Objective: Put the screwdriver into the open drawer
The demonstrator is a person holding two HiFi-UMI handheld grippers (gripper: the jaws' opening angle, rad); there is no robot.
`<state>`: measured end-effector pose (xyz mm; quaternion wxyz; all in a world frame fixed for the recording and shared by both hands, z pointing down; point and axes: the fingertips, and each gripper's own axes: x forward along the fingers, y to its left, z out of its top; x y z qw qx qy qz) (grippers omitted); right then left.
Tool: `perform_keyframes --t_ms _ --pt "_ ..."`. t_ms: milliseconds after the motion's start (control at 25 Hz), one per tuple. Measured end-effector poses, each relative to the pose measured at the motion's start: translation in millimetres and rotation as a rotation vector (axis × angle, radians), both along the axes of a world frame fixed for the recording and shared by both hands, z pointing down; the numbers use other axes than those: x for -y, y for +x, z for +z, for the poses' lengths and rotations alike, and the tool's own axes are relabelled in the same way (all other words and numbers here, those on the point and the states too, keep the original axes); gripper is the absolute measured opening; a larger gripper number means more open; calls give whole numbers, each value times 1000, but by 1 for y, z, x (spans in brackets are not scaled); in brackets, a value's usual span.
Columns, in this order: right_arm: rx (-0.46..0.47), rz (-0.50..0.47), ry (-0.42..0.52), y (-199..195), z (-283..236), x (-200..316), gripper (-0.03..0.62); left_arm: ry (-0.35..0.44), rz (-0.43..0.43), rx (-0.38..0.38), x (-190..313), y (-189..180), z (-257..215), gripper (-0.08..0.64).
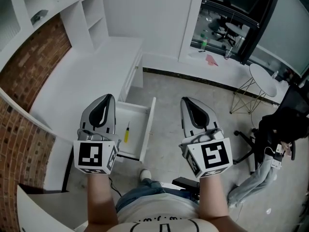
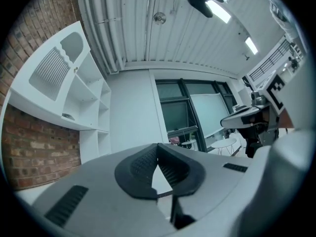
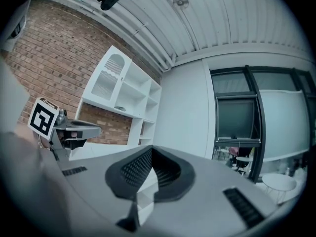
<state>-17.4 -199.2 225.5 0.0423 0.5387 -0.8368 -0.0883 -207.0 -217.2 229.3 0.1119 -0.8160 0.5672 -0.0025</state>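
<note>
Left tongs (image 1: 107,99), right tongs (image 1: 186,101) side by side, roughly level; jaws together, both seemingly empty.

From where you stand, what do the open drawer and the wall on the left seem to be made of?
The drawer looks like smooth, matte white board, probably painted or laminated; its flat, even panels suggest this. The wall is rough red-brown brick, with mortar lines showing.

Screwdriver (image 1: 127,132) looks yellow; drawer (image 1: 136,124) white; wall (image 1: 29,57) red brick.
</note>
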Motion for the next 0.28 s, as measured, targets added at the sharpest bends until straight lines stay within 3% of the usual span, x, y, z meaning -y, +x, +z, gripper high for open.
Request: perform_keyframes --t_ms 280 --pt "-14 -9 -3 -2 0 2 8 47 17 8 -4 3 -11 14"
